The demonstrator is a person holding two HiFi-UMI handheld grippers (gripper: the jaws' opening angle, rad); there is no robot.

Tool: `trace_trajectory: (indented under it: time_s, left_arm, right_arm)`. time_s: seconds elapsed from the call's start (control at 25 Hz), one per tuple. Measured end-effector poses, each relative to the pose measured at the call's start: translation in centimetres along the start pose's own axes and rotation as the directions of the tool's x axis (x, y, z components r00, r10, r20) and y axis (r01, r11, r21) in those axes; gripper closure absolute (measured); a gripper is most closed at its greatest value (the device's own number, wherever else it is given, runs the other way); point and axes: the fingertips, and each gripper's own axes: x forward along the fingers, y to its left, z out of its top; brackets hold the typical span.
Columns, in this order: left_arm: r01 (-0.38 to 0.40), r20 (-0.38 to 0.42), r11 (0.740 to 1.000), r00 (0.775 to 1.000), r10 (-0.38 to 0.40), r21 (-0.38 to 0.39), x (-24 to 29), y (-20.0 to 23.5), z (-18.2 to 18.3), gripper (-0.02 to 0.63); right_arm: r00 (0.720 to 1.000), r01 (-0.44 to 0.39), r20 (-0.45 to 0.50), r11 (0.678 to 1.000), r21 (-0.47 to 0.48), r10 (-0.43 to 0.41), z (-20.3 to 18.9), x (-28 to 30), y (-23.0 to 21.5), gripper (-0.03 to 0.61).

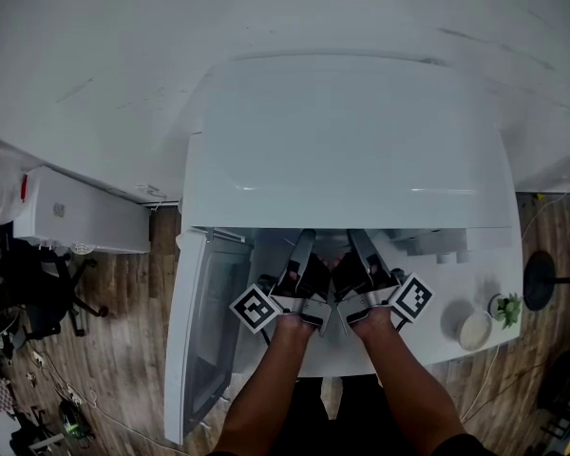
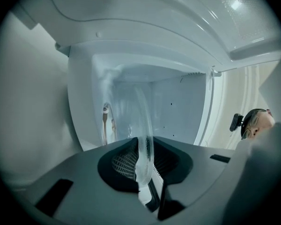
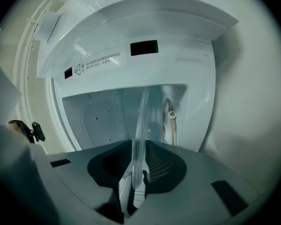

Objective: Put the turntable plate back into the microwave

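Observation:
The clear glass turntable plate (image 2: 143,121) stands edge-on between both pairs of jaws, inside the open white microwave (image 1: 347,141). In the left gripper view, my left gripper (image 2: 146,149) has its dark pads against the plate's rim. My right gripper (image 3: 139,150) clamps the rim of the plate (image 3: 141,118) the same way. From the head view, the left gripper (image 1: 304,242) and the right gripper (image 1: 358,241) reach side by side into the cavity mouth. The microwave's top hides the plate there.
The microwave door (image 1: 204,321) hangs open at the left. On the white table (image 1: 427,345) to the right stand a small white bowl (image 1: 475,331) and a small plant (image 1: 508,308). A black round stand (image 1: 540,279) is on the wooden floor at the far right.

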Motion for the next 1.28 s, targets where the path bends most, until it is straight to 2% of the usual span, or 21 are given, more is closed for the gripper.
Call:
trace_trajectory:
  time_s: [0.2,0.4,0.72,1.04,1.28]
  left_arm:
    - [0.0,0.004,1.0,1.0,0.0,-0.004,0.8,0.0,0.4,0.522]
    - [-0.018,0.024,0.999,1.0,0.019,-0.04,0.8,0.6,0.6,0.518]
    - [-0.034,0.01,0.997,0.999,0.035,-0.065,1.0,1.0,0.5,0.52]
    - [-0.053,-0.026,0.998,0.998,0.052,-0.022,1.4,1.0,0.4,0.514]
    - [-0.088,-0.046,0.996,0.995,0.087,-0.019,1.4,1.2,-0.1,0.515]
  right_arm:
    - [0.999,0.02,-0.031,0.999,-0.039,-0.021,-1.1,-1.0,-0.3,0.5]
    - [0.999,0.041,-0.031,0.999,-0.025,-0.042,-1.0,-0.5,-0.7,0.494]
    - [0.998,0.053,-0.036,0.999,-0.01,-0.053,-0.7,-0.2,-1.0,0.495]
    - [0.995,0.096,-0.028,0.995,0.015,-0.095,-0.5,0.0,-1.6,0.5]
    - [0.994,0.112,0.01,0.99,0.087,-0.113,-0.1,-0.1,-1.5,0.499]
